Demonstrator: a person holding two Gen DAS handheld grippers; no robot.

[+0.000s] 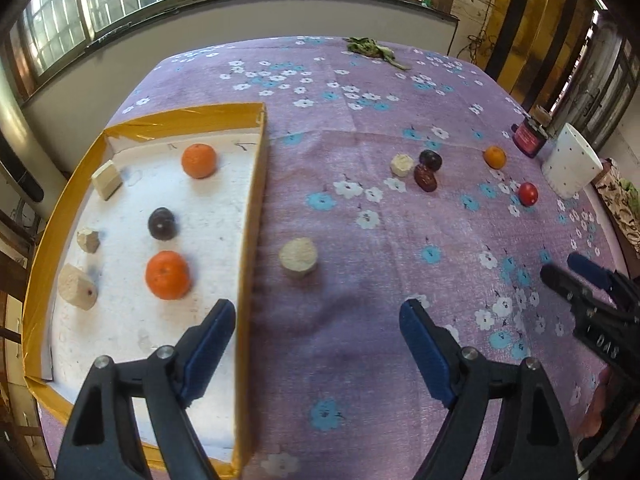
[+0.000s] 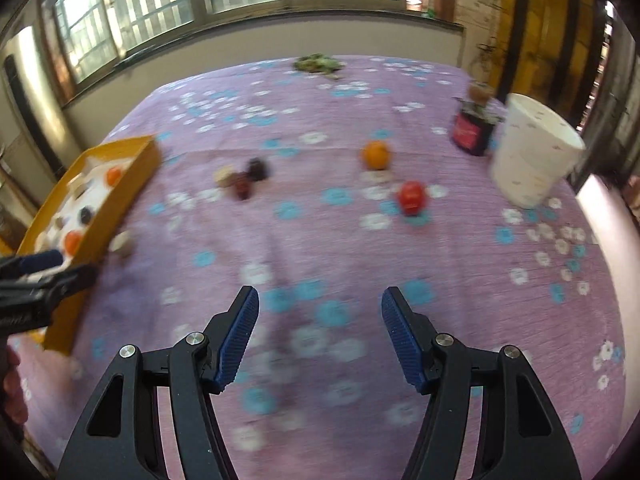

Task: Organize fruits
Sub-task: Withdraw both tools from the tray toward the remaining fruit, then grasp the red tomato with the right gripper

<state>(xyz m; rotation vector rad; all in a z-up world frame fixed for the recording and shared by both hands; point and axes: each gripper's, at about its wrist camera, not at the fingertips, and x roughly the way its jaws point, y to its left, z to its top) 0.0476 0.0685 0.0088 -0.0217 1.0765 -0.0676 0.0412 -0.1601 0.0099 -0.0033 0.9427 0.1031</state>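
Below your left gripper (image 1: 316, 316), the fingers (image 1: 218, 328) stand wide apart with nothing between them, the left one over the near right wall of the yellow-edged tray (image 1: 252, 240), the right one over the purple flowered cloth (image 1: 360, 200) that covers the surface. Inside the tray lie two oranges (image 1: 167, 275), a dark plum (image 1: 161, 223) and three pale chunks (image 1: 77, 286). Just right of the tray wall sits a pale round piece (image 1: 298, 258). Farther off, a pale chunk (image 1: 401, 165) touches two dark fruits (image 1: 425, 177); to the right lie a loose orange (image 1: 495, 157) and a red fruit (image 1: 528, 193), near a white cup (image 1: 570, 166) and a dark jar (image 1: 530, 138). Your right gripper (image 1: 572, 272) enters from the right edge.

Seen from the right wrist, much is blurred. Your right gripper (image 2: 320, 308) holds its fingers (image 2: 240, 336) apart and empty above the cloth (image 2: 320, 248). The tray (image 2: 120, 200) lies at far left, your left gripper (image 2: 48, 268) reaching in front of it. The loose orange (image 2: 375, 155) and red fruit (image 2: 412, 197) sit ahead, the cup (image 2: 532, 156) and jar (image 2: 472, 132) at far right.
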